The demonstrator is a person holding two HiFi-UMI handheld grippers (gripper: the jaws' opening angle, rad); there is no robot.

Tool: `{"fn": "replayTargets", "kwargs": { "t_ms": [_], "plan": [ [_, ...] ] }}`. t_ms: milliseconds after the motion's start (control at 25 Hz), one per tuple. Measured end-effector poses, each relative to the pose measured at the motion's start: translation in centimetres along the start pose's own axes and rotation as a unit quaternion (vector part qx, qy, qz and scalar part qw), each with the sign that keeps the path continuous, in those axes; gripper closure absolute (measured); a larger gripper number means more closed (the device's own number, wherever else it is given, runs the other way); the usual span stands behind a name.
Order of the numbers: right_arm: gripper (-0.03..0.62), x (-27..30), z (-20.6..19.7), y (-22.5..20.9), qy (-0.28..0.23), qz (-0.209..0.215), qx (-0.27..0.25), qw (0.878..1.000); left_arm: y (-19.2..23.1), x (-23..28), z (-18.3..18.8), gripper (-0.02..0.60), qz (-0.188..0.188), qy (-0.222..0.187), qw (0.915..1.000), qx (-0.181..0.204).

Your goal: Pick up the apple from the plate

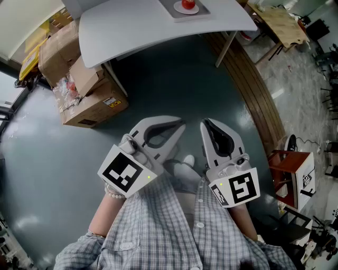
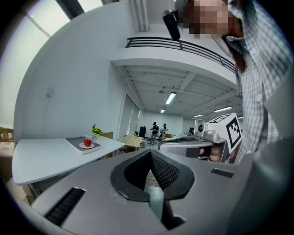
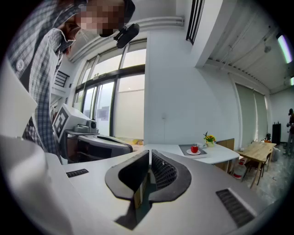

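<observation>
A red apple (image 1: 188, 4) sits on a small white plate (image 1: 193, 10) on a grey tray (image 1: 205, 11), far off on the white table (image 1: 158, 26). The left gripper view shows the apple (image 2: 87, 142) small at the left; the right gripper view has the apple (image 3: 195, 148) right of centre. Both grippers are held close to the person's body, well short of the table. My left gripper (image 1: 178, 124) is shut with nothing in it, jaw tips meeting. My right gripper (image 1: 205, 124) is likewise shut and empty, beside the left one.
Cardboard boxes (image 1: 84, 89) are stacked on the floor under the table's left end. A wooden table (image 1: 282, 23) stands at the far right, a red stool (image 1: 288, 169) to my right. A flower pot (image 2: 96, 131) stands behind the tray. People (image 2: 155, 131) stand far off.
</observation>
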State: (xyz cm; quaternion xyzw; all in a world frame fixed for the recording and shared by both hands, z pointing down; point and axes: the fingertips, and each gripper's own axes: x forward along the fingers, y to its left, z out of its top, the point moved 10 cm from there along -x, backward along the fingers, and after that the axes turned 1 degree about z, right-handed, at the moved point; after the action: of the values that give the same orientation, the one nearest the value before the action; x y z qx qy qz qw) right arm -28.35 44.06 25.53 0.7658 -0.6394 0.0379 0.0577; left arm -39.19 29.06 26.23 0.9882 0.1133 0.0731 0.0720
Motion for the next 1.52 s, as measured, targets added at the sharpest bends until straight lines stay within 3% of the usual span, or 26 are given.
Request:
{"fn": "replayTargets", "kwargs": {
  "t_ms": [440, 960, 1240, 1520],
  "plan": [
    [0.562, 1.2, 0.4, 1.4, -0.011, -0.032, 0.020, 0.999, 2.4, -2.8, 0.1, 0.572, 0.008, -0.010, 0.9999, -0.004],
    [0.562, 3.2, 0.2, 5.9, -0.009, -0.071, 0.020, 0.997, 5.7, -8.2, -0.6, 0.572, 0.003, -0.011, 0.9999, 0.001],
    [0.562, 4.2, 0.1, 6.0, 0.004, -0.066, 0.004, 0.998, 6.3, -9.0, -0.9, 0.572, 0.018, -0.009, 0.9998, -0.005],
    [0.562, 5.6, 0.0, 3.6, 0.005, -0.032, -0.015, 0.999, 7.1, -7.4, -0.6, 0.572, 0.054, -0.016, 0.9984, -0.009]
  ]
}}
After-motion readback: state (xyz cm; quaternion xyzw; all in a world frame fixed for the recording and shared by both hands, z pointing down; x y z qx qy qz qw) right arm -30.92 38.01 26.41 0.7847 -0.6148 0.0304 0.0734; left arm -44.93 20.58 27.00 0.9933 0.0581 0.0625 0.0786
